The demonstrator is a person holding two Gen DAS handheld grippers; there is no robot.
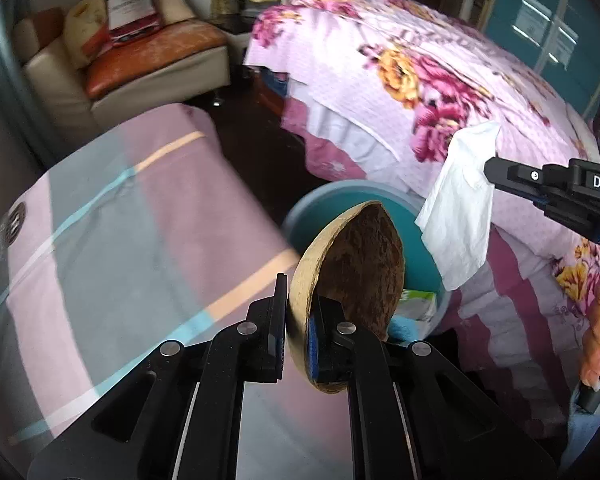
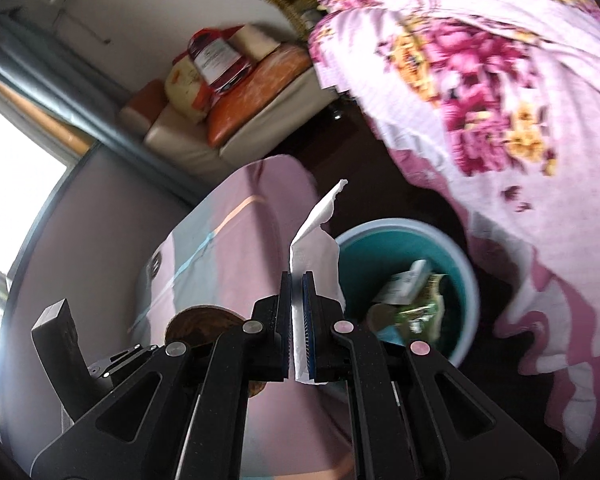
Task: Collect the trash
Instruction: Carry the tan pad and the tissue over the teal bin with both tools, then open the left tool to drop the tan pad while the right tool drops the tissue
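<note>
My left gripper (image 1: 298, 320) is shut on the rim of a brown coconut shell half (image 1: 352, 276), held in the air just in front of a teal trash bin (image 1: 300, 216). The shell also shows in the right wrist view (image 2: 198, 324) at the lower left. My right gripper (image 2: 297, 304) is shut on a white tissue (image 2: 316, 240), held above and left of the bin (image 2: 470, 280). The bin holds a carton and green wrappers (image 2: 412, 296). In the left wrist view the right gripper (image 1: 490, 172) holds the hanging tissue (image 1: 460, 216) to the right of the bin.
A bed with a floral pink cover (image 1: 420, 68) stands right of the bin. A surface with a striped pink and grey cloth (image 1: 120, 240) lies to the left. A cream sofa with orange cushions (image 1: 140, 56) stands at the back. The floor between is dark.
</note>
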